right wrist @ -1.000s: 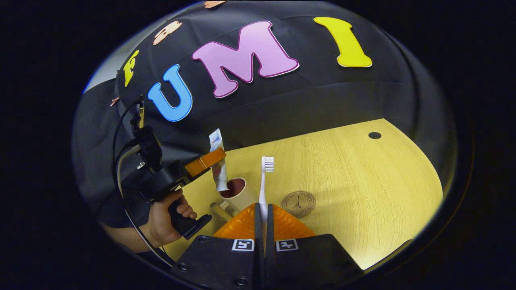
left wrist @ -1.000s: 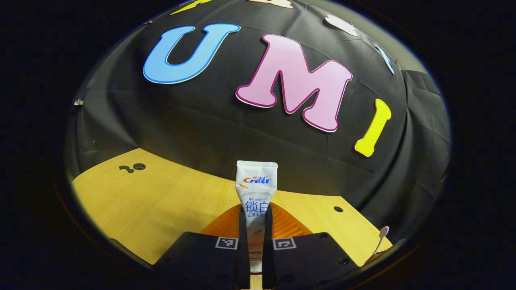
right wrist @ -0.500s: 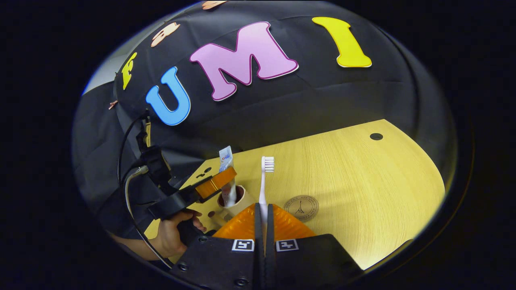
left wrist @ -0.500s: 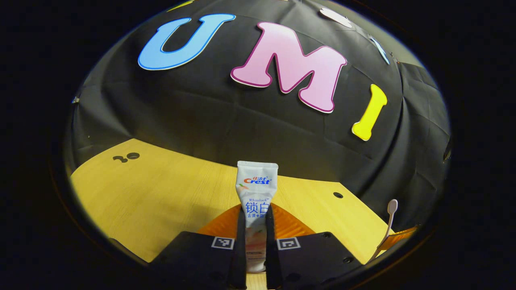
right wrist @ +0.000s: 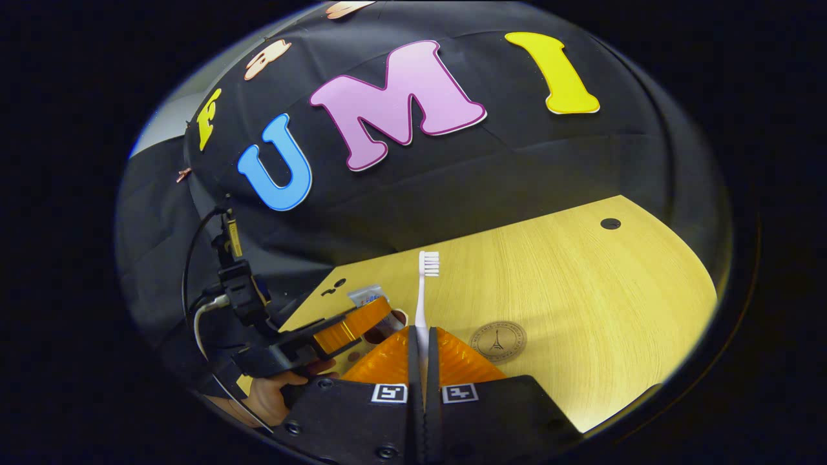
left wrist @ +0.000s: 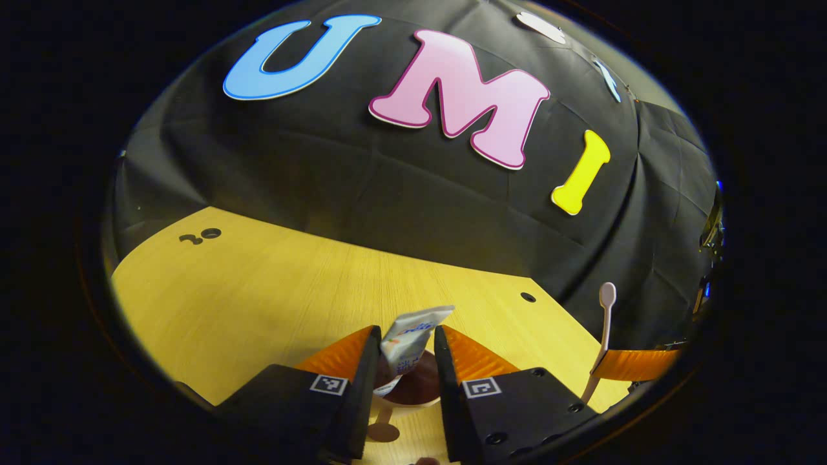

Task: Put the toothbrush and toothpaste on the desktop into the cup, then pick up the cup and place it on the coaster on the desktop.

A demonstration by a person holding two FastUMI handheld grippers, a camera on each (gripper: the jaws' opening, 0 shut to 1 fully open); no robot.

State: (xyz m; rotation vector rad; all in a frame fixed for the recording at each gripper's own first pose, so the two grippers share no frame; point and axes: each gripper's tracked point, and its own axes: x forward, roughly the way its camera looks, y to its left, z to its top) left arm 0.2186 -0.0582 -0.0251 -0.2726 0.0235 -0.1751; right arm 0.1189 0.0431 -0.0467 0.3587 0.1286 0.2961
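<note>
Since the earlier frame the left gripper [left wrist: 406, 352] has parted its fingers, and the toothpaste [left wrist: 409, 341], gripped upright between them before, now leans loose in the gap with its lower end down inside the cup [left wrist: 413, 392]. In the left gripper view that claw stands wide, pressing on nothing, directly above the cup's mouth.

The right gripper [right wrist: 423, 352] is clamped tight on the toothbrush [right wrist: 425, 284], which stands upright along the fingers, bristles at the top. In the right gripper view the cup [right wrist: 387, 321] lies just left of those fingers and slightly beyond them, half hidden by the left gripper [right wrist: 352, 326]; the coaster [right wrist: 497, 340] lies on the desk [right wrist: 581, 303], to the right of the cup with the right gripper between them.

My judgement: the toothbrush goes in next. Its long axis is already near vertical, so it needs a short shift left over the cup, once the left gripper clears the rim.
</note>
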